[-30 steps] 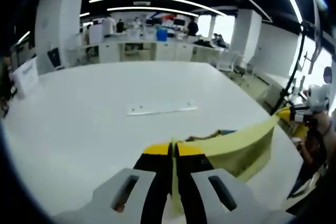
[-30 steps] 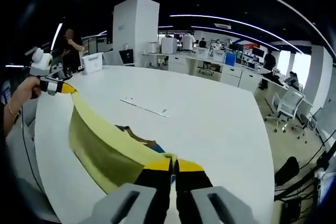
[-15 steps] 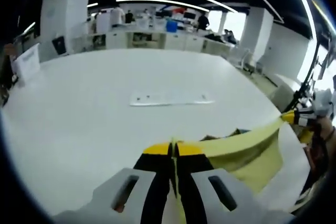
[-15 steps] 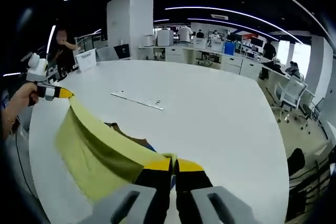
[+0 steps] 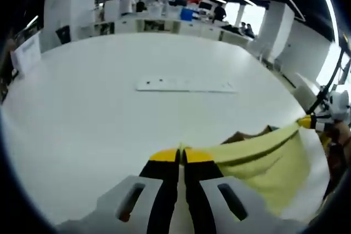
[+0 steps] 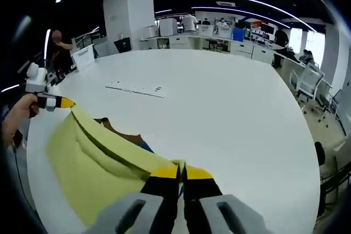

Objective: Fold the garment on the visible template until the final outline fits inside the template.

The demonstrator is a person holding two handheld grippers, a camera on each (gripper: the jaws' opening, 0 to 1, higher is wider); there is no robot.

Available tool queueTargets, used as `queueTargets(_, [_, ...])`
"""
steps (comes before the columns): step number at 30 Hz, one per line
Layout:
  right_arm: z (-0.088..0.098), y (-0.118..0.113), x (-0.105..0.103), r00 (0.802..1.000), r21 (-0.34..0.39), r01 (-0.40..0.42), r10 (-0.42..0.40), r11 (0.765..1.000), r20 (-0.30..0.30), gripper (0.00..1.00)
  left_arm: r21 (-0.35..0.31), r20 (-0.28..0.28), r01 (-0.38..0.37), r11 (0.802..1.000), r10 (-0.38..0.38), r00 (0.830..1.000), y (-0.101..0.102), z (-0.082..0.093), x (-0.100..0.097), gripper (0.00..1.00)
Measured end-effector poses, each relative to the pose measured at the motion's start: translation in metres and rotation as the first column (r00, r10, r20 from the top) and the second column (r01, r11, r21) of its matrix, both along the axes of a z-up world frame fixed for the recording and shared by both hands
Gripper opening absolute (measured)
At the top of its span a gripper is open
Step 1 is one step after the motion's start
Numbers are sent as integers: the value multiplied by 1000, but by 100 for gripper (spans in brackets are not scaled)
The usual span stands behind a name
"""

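Yellow garment [image 6: 104, 160] lowered since a second ago: stretched edge between left tool [image 5: 180, 155] and right tool [image 6: 180, 171] dropped toward table [image 5: 98, 113], hanging cloth now spreading flatter, lying wider.

Ahead of my left claw [image 5: 180, 154] the white table [image 5: 93, 108] lies open across the centre and left of the left gripper view; the one thing on it there is a flat white strip [image 5: 185, 85] just above centre. To the lower right the stretched yellow garment [image 5: 263, 160] blocks the way, running from my jaws to my right claw [image 5: 307, 122] at the right edge. In the right gripper view the table's centre and right half are free, the same strip lying upper left, while the garment fills the lower left as far as my left claw at the left edge.
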State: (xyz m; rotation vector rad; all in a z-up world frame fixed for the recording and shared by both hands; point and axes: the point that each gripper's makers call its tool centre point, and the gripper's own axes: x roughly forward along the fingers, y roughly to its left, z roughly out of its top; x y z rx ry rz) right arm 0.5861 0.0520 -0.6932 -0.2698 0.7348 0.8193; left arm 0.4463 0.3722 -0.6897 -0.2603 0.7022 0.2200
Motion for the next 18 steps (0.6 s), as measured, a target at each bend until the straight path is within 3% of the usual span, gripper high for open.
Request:
queueTargets(7, [-20,1,4,1000,-29,-4,3,1000,-17,0,4,-9,4,1000,-4,1000,1,-14,1,0])
queueTargets(14, [-28,2,4,1000,-43,-7,6,999,-22,0,10,-21,3,1000,-3,1000,2,-24,1,0])
queueTargets(18, [-31,3,3,1000,-43,-10,9,999,-30,0,70,-24,67,995,-65,998,-1,-26,2,0])
